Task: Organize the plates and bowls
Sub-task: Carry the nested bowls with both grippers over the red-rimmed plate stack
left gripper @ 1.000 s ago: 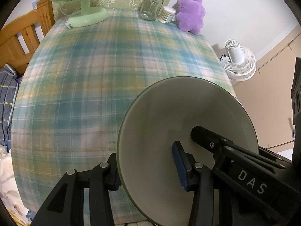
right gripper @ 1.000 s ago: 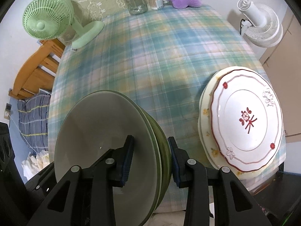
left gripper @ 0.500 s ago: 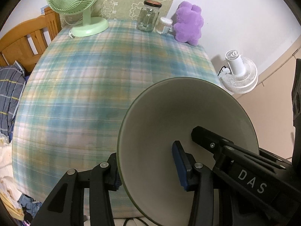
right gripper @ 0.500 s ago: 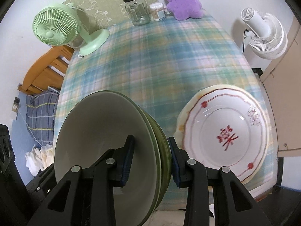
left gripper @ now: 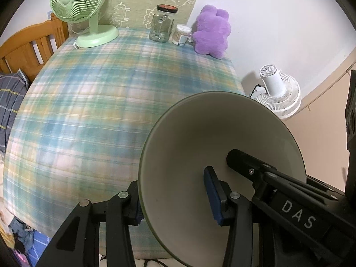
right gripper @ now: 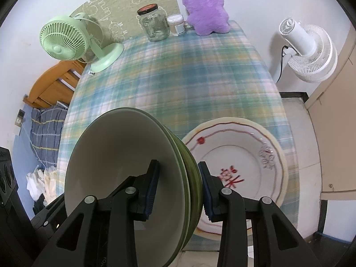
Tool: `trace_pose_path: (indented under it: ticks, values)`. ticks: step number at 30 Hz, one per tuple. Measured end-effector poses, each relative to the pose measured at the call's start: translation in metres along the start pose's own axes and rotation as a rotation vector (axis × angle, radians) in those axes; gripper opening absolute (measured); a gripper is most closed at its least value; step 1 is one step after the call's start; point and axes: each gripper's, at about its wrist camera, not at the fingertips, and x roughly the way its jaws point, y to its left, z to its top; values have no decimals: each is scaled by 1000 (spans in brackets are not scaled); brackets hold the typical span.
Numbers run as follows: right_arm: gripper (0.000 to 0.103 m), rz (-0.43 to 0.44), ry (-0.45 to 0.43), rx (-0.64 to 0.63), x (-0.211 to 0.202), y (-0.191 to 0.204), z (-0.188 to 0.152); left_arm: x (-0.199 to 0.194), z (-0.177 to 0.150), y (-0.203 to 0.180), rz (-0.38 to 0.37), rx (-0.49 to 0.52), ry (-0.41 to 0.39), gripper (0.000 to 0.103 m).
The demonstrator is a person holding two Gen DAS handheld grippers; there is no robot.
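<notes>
Fingers (right gripper: 153, 184) of both grippers astride stacked bowls (right gripper: 124, 173)

The middle of the table (right gripper: 200, 71) lies bare from centre out to 9 o'clock, wide enough for a gripper to pass. Along the far edge, from 11 to 1 o'clock, stand a green fan (left gripper: 77, 4), a jar (left gripper: 162, 24), a small tub (left gripper: 182, 34) and a purple plush (left gripper: 211, 31), the last three nearly touching. In the right wrist view the plates (right gripper: 240, 171) fill the near corner at 4 o'clock. Held bowls (right gripper: 124, 178) block 6 to 8 o'clock. Off the table at 2 o'clock stands a white fan (right gripper: 309, 51).
</notes>
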Motion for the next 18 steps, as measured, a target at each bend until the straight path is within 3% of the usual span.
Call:
trace_pose_path:
  ticks: [18]
  values:
    - [39, -25, 47, 15, 5, -84, -3, 47, -15, -62, -15, -7, 64, 45]
